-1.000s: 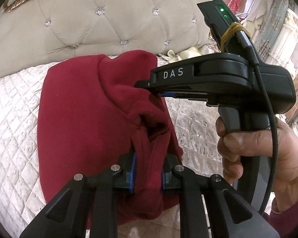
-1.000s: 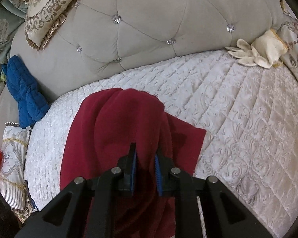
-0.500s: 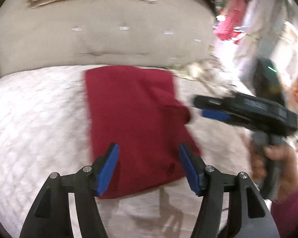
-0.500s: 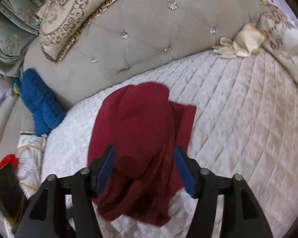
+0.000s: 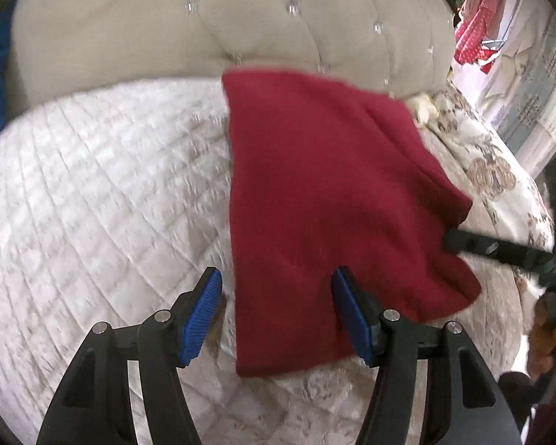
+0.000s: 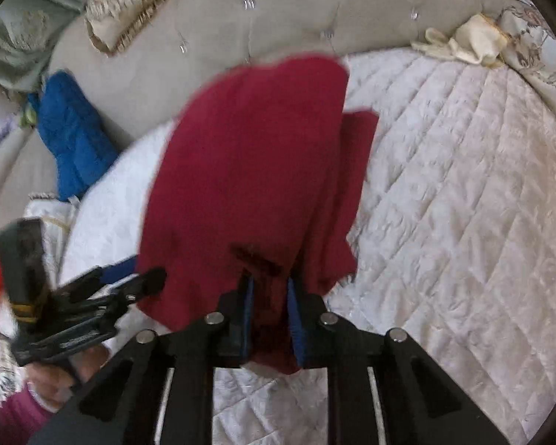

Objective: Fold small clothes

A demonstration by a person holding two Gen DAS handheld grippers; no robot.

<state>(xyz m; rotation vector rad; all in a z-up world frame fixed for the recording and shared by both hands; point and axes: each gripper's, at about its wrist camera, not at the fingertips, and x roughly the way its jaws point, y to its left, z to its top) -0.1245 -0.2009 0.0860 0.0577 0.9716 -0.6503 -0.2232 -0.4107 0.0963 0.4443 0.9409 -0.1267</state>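
A dark red garment (image 5: 326,200) lies folded on the white quilted bed (image 5: 92,193), reaching back to the headboard. My left gripper (image 5: 278,300) stands open low over its near left corner; the cloth lies between the blue pads without touching them. In the right wrist view the red garment (image 6: 252,170) has its near edge bunched between the pads of my right gripper (image 6: 270,315), whose jaws are closing on it. The right gripper (image 5: 463,243) meets the garment's right edge in the left wrist view. Lower left in the right wrist view, the left gripper (image 6: 141,274) shows beside the cloth.
A tufted beige headboard (image 5: 241,18) curves behind the bed. A blue garment (image 6: 74,141) lies at its left end and a cream cloth (image 6: 463,42) at the back right. A fringed pillow (image 6: 129,7) sits on top. A hand (image 6: 63,374) holds the left tool.
The left gripper let go of the red cloth, opened wide and drew back to the garment's left corner. The right gripper opened, then closed again on the near edge. The garment now lies flatter.
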